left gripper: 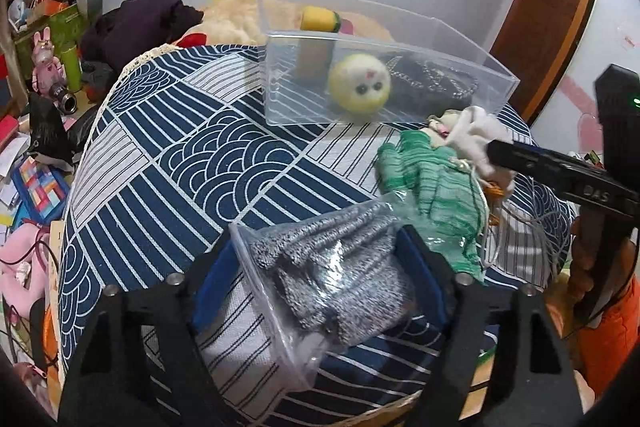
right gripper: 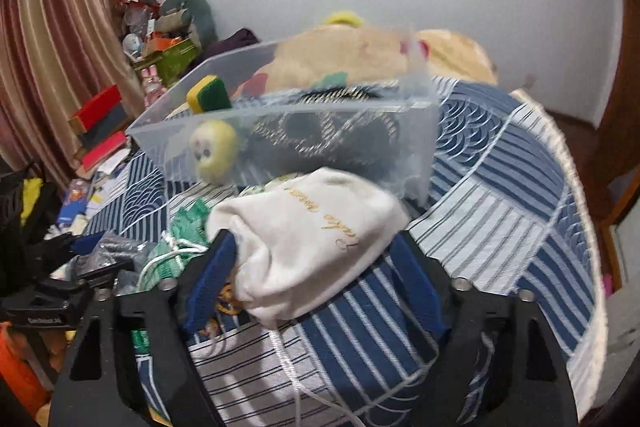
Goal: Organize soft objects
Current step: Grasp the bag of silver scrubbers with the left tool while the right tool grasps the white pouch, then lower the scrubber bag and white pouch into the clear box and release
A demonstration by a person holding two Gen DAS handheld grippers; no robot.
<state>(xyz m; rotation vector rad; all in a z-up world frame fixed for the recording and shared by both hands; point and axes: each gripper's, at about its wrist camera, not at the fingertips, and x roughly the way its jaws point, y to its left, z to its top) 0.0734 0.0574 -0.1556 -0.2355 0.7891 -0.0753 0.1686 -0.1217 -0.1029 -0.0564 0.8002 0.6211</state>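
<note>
Blue-patterned tablecloth [left gripper: 168,163] carries the clear bin [left gripper: 400,27], in front of which the left gripper [left gripper: 320,251] clasps bagged grey gloves [left gripper: 336,279] and the right gripper [right gripper: 316,255] clasps a white pouch [right gripper: 316,227], likely binned next.

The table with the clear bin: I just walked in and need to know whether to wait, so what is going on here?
A person is sorting soft things into the clear bin. The left gripper has its jaws around bagged grey gloves, low over the table. The right gripper holds a white pouch near the bin. A yellow plush ball, a sponge and a dark item are already inside.
</note>
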